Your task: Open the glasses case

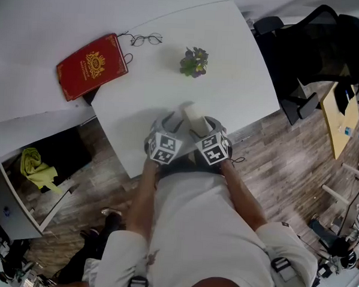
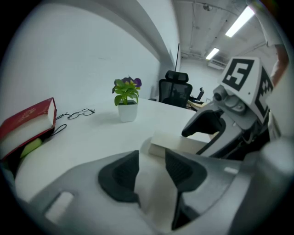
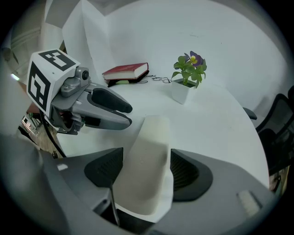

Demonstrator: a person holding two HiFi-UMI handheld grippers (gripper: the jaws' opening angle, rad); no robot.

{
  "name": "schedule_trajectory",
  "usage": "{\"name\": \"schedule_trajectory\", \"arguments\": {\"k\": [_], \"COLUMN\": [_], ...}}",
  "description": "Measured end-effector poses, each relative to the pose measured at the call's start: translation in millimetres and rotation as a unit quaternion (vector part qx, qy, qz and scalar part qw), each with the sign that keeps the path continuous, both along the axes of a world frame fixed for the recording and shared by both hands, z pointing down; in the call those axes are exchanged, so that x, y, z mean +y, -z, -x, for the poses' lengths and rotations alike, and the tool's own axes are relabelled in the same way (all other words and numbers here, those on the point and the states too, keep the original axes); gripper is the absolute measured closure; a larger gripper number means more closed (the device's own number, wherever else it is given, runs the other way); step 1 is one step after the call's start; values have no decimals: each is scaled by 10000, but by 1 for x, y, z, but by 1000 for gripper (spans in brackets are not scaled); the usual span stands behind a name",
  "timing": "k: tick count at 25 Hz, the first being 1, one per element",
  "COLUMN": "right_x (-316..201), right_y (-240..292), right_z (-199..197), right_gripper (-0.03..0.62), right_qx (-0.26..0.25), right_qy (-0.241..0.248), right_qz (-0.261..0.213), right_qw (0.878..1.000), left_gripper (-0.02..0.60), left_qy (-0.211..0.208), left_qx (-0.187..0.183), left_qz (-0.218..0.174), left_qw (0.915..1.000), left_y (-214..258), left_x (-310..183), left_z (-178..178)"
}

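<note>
On table, near edge, we log glasses case, long axis 11-to-5 o'clock; left gripper clamps its near end, right gripper opening its jaws around it.

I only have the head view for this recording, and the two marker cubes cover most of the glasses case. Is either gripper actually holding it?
Observer: The left gripper is. Its own view shows both pads closed against the white glasses case.
Operator: And the right one?
Observer: The right gripper has the case between its jaws, but they are opening and do not clamp it.
Operator: Anything ahead of the case that I can't read from above?
Observer: The plant stands upright in a small white pot, apart from the case.
</note>
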State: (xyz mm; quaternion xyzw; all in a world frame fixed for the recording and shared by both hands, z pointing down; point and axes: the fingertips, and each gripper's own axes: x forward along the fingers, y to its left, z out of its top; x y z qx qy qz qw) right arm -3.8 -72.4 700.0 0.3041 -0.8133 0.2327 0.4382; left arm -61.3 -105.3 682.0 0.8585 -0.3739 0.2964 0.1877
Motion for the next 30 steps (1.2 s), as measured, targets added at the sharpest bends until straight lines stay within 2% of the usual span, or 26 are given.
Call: {"name": "schedule_trajectory", "arguments": {"k": [15,30], "right_x": [0,0], "right_y": [-8,-10], "right_z": [5,6], "right_gripper": [264,264], "right_qx": [67,62], "right_qy": [85,140], "right_qz": [81,84], "right_qw": [9999,9998], "left_gripper": [402,402], "left_qy": [-62,-132], "left_qx": [-78,-110], "left_qz": [242,263], "left_qw": [9997,9995], "left_y": [-17,-24], "left_x": [2,0], "left_z": [-5,-11]}}
